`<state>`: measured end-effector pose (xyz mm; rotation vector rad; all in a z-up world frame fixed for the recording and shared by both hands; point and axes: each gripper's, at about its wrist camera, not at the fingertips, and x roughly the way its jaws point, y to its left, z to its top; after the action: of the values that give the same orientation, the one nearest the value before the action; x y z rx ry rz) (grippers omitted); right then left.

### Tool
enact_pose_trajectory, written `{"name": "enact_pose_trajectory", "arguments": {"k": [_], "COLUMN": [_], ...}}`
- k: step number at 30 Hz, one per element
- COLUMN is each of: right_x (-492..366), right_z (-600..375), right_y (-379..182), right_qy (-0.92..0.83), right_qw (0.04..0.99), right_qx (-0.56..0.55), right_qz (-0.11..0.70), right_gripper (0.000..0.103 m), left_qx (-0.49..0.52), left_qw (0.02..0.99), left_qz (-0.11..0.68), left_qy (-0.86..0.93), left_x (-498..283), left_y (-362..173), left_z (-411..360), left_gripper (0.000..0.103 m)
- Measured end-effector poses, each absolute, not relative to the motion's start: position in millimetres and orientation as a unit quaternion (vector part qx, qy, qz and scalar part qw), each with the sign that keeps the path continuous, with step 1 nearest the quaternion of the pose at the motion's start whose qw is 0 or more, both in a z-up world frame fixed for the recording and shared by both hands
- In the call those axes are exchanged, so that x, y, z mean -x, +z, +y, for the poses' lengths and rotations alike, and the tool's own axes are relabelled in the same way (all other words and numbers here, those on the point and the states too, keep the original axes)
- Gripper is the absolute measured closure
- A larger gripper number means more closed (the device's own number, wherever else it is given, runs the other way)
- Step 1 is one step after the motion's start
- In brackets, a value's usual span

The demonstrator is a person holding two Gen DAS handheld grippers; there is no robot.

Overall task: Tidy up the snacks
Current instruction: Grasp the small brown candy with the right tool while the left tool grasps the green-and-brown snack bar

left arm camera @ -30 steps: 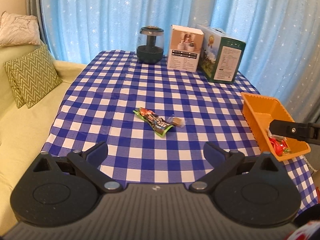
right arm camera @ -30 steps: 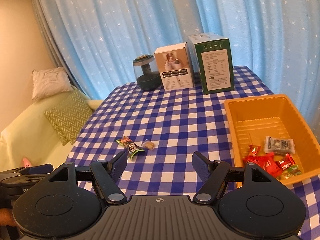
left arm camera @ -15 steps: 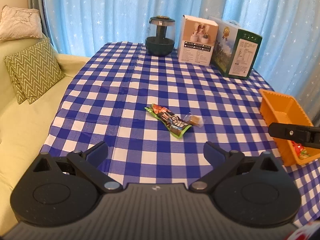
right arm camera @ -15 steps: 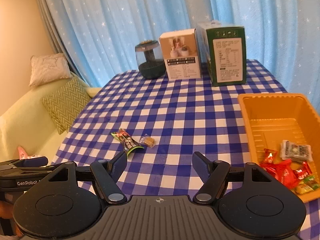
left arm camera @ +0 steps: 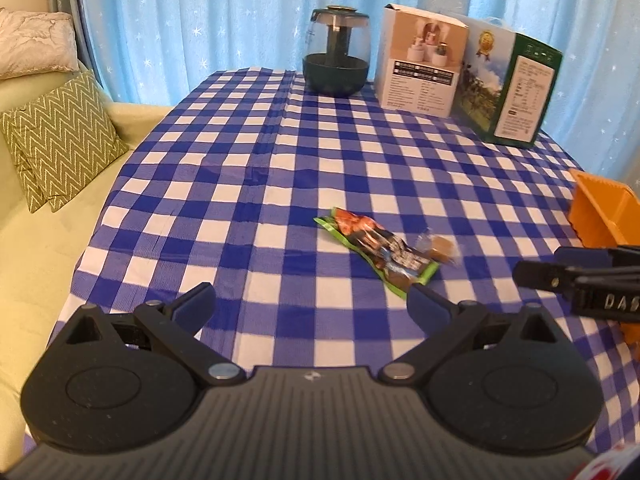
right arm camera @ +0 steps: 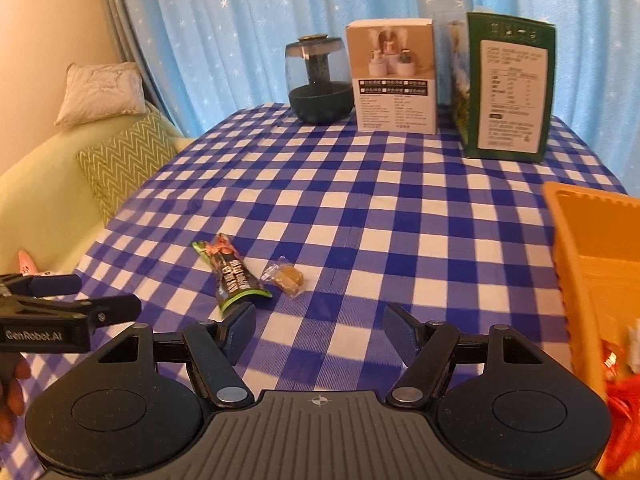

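In the lower frame of the left wrist view, the left gripper [left arm camera: 310, 300] has its jaws spread wide and holds nothing; in the lower frame of the right wrist view, the right gripper [right arm camera: 319, 330] is likewise wide open and empty. Just beyond the jaws, on the checked bench [left arm camera: 280, 160], lie the two loose snacks. The snack bar [left arm camera: 380, 246] lies flat right of centre in the left wrist view, its long axis running from upper left to lower right, so its near end almost meets the left gripper's right fingertip. In the right wrist view the same snack bar [right arm camera: 231, 276] sits left of centre, its near end just above the left fingertip. The wrapped candy [left arm camera: 438, 246] lies just beside the bar on its right, apparently apart from it. Both grippers are close to the pair; the candy [right arm camera: 289, 277] lies nearer the right gripper's centre line, the bar nearer the left gripper's right jaw. Either pick calls for jaws set across the bar's long axis. The orange tray [right arm camera: 592, 248], at the right edge, holds snacks already sorted. Farther back stand a dark jar [left arm camera: 335, 56] and two boxes.
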<state>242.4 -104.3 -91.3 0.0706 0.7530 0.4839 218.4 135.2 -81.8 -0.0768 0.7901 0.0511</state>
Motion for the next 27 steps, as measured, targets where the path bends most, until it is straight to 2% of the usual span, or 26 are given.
{"name": "enact_pose_trajectory", "arguments": {"k": [2,7,15,21,22,27], "right_x": [-251,-273,-293,-302,-302,-302], "right_z": [-96,-74,-47,-44,-45,-59], "right_y": [-96,-108,-131,-138,-138,-125], "right_qy": [0.246,0.281,0.304,0.318,0.321,0.296], "right_qw": [0.898,0.893,0.883,0.881,0.879,0.890], "right_qx": [-0.022,0.029,0.098,0.094,0.092,0.049], "right_qz": [0.364,0.351,0.343,0.338,0.340,0.344], "right_gripper": [0.044,0.046,0.059,0.070,0.081,0.082], "left_qx": [0.041,0.053,0.056,0.064,0.064,0.081], "left_qw": [0.922,0.924,0.920,0.917,0.917,0.913], "left_qz": [0.384,0.376,0.387,0.393,0.393,0.400], "left_qy": [0.027,0.030,0.038,0.027,0.023,-0.004], "left_x": [-227,-246,-259,-261,-261,-266], "left_y": [-85,-88,-97,-99,-100,-105], "left_z": [138,145,154,152,151,140], "left_gripper": [0.003,0.003,0.003,0.003,0.003,0.010]}}
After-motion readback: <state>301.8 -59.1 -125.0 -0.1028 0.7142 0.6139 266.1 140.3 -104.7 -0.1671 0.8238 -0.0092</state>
